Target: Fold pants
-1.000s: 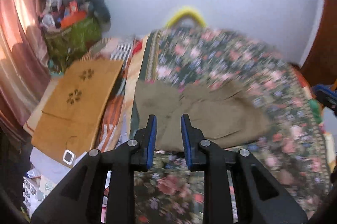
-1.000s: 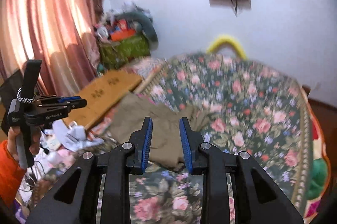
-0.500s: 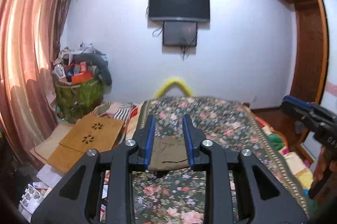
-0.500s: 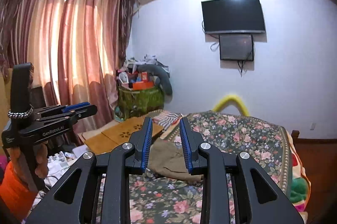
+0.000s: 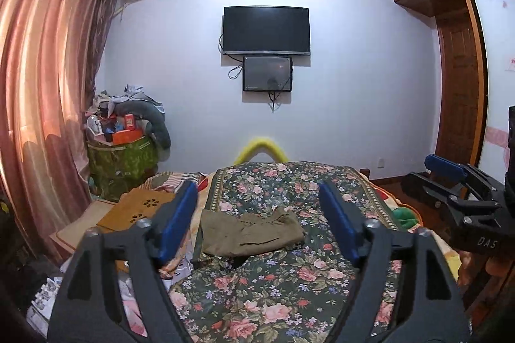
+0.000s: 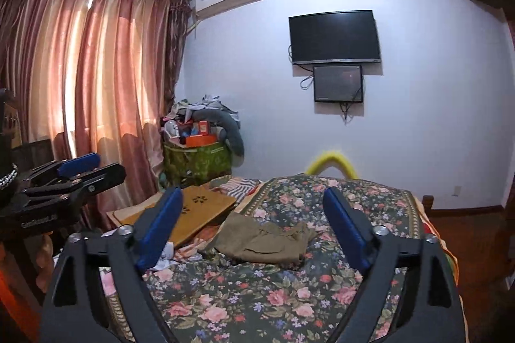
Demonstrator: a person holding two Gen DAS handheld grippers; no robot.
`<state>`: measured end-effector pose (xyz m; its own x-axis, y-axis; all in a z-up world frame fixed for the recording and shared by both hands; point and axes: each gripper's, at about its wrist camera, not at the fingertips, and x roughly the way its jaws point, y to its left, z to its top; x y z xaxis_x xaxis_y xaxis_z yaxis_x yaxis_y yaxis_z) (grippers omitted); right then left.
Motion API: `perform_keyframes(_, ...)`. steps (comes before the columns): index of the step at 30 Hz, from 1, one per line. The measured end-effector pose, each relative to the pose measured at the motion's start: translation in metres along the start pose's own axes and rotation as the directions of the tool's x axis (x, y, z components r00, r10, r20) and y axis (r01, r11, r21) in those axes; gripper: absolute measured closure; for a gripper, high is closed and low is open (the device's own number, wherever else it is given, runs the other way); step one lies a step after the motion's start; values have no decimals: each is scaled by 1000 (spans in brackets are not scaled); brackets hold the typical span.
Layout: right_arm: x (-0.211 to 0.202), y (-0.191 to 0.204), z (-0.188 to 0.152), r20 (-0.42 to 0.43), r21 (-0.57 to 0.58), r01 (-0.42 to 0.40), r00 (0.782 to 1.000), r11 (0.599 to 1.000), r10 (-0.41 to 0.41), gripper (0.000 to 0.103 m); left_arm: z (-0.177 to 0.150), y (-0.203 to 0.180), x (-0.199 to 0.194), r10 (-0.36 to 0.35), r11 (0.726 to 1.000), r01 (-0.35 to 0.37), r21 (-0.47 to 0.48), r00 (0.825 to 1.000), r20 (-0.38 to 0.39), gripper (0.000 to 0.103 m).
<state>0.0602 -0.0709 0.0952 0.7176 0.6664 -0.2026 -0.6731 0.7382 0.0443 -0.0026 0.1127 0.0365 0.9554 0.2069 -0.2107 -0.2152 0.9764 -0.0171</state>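
While both grippers hang in the air w/ nothing between them, a bed [image 5: 289, 288] w/ a floral cover fills the near room. Olive pants [image 5: 251, 235] lie folded on its far left part. Left gripper [image 5: 257, 222] & right gripper [image 6: 254, 228]: jaws opening, released.

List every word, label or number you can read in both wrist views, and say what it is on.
"DAS": white letters on the black body of the right tool, seen from the left wrist.
Lettering on the black left tool: too blurred.
Orange boxes in the green bag: print too small.
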Motion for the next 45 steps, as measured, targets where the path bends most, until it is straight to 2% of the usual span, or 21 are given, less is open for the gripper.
perform_keyframes(3, -3, 1, 0, -3, 2, 16, 1000, 1000, -16, 0, -2, 2, -2, 0, 1000, 0, -18, 1000, -1, 10)
perform_keyframes(9, -7, 0, -1, -9, 7, 27, 1000, 1000, -27, 0, -6, -2, -3, 11, 1000, -11, -10, 1000, 3, 3)
perform_keyframes(17, -19, -1, -9, -7, 10, 35, 999, 999, -35, 0, -10, -6, -3, 16, 1000, -16, 1, 1000, 3, 2)
perform_keyframes(45, -19, 1, -12, -36, 1, 40, 999, 999, -40, 0, -15, -4, 0, 10, 1000, -11, -29, 1000, -11, 0)
